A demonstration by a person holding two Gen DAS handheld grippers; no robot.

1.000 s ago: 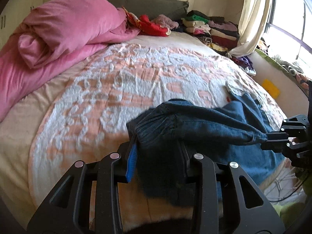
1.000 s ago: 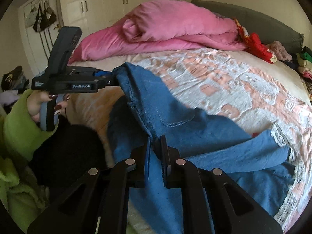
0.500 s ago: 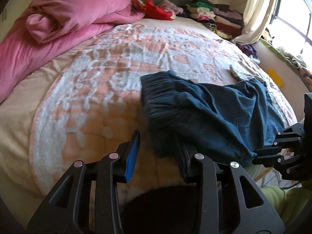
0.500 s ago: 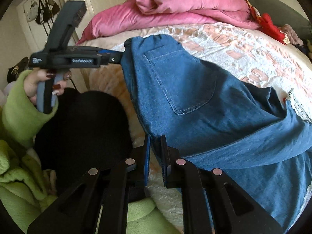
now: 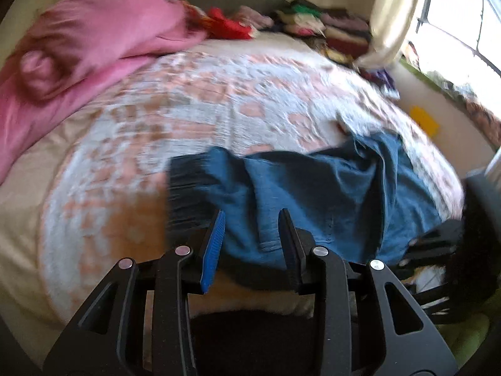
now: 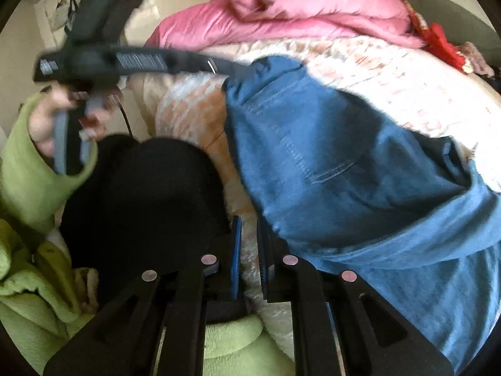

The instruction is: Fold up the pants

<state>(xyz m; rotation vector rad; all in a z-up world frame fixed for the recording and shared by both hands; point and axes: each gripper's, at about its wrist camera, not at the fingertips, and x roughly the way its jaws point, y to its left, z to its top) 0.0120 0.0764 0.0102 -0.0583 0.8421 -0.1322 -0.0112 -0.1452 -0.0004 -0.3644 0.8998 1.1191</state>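
Your left gripper [image 5: 250, 244] pinched the pants [image 6: 344, 163] at the waistband; your right gripper [image 6: 249, 257], beside them, was clenched, seemingly empty. Soft, floppy denim; grip the thick waistband.

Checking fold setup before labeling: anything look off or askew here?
Yes: the jeans are bunched, not flat. The left gripper pinches one waistband corner up off the bedspread, and the rest lies in crumpled, overlapping folds. Nothing looks spilled or damaged.

text: none legible | left gripper [image 6: 231, 72] side label: white print, blurred, unreadable
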